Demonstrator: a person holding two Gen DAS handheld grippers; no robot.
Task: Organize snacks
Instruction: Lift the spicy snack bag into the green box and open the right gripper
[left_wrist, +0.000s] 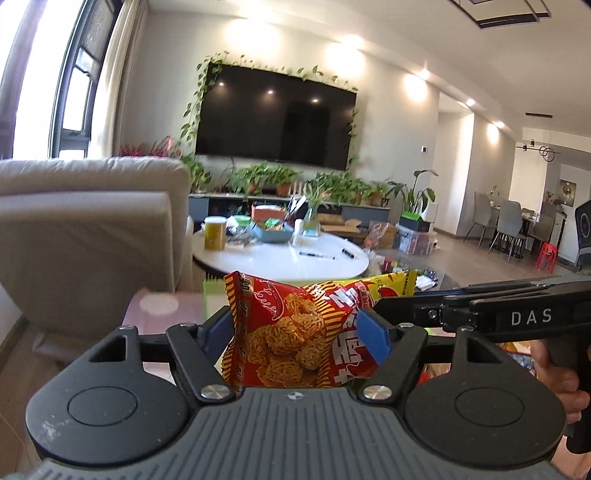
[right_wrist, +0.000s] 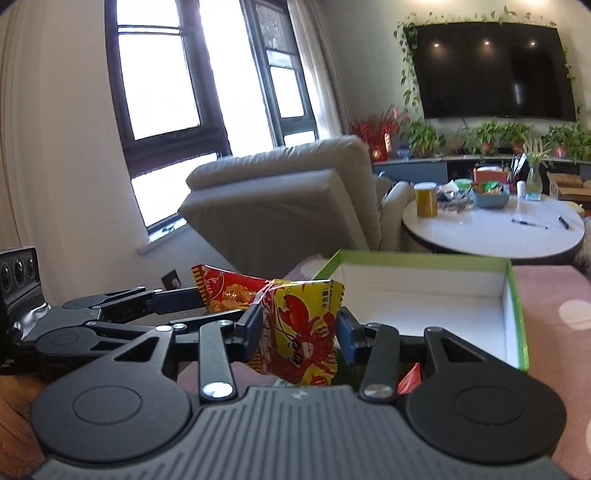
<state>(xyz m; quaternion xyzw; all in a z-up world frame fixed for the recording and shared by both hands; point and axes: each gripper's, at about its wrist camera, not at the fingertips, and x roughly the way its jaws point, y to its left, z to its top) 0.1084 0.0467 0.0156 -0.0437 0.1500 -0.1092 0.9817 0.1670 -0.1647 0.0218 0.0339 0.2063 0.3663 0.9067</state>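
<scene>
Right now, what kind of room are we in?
Most likely a home living room: a wall-mounted television framed by trailing plants, a beige sofa, and a round white coffee table cluttered with snacks.

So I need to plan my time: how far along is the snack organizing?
Early. Done: nothing visibly; the green-rimmed white box looks empty. In hand: left gripper holds the red noodle-snack packet, right gripper the yellow lobster-print packet. Left: boxing both.

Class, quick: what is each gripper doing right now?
Left gripper: shut on the red snack packet.
Right gripper: shut on the yellow snack packet.
</scene>
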